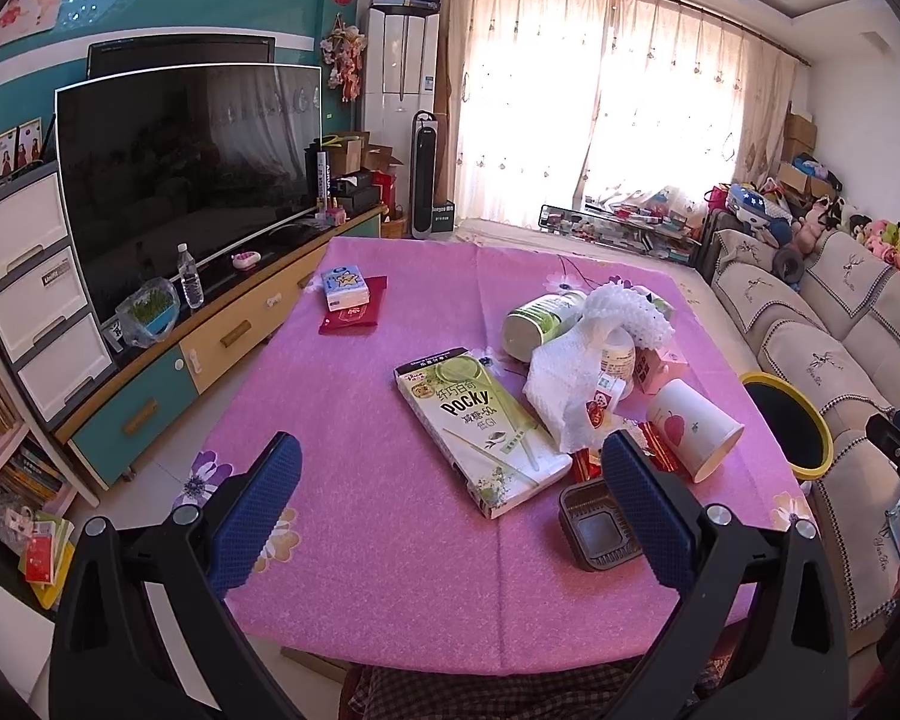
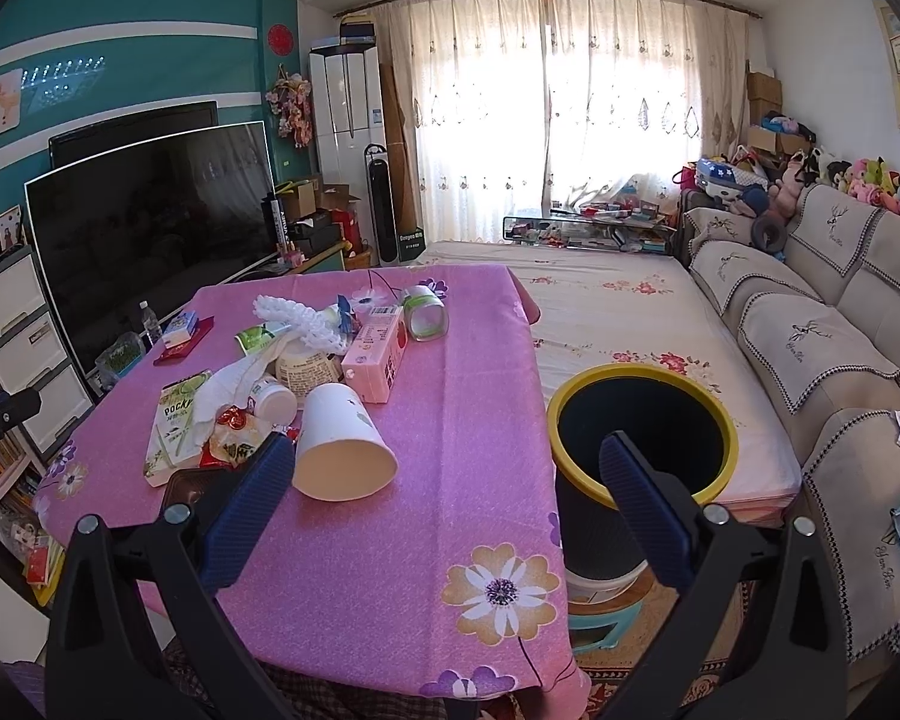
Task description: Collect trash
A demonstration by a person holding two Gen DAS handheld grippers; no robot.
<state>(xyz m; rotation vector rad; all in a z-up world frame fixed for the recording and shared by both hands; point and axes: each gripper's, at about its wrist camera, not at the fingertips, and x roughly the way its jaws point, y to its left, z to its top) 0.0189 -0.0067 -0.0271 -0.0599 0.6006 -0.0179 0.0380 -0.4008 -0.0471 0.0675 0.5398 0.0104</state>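
Note:
Trash lies in a heap on the pink floral tablecloth (image 1: 390, 540). It holds a green Pocky box (image 1: 480, 426), a crumpled white tissue (image 1: 561, 384), a tipped paper cup (image 1: 693, 426), a brown plastic tray (image 1: 597, 531), a pink carton (image 2: 375, 354), red wrappers (image 2: 234, 447) and a white foam net (image 1: 624, 309). My left gripper (image 1: 450, 510) hovers open over the table's near side, its right finger above the tray. My right gripper (image 2: 444, 504) is open too, just in front of the paper cup (image 2: 342, 444). A dark bin with a yellow rim (image 2: 642, 438) stands off the table's right edge.
A tissue pack (image 1: 345, 288) on a red booklet (image 1: 354, 315) sits at the table's far left. A TV (image 1: 186, 168) on a low cabinet lines the left wall. A beige sofa (image 2: 840, 324) runs along the right, with a floral mat (image 2: 618, 300) beyond the bin.

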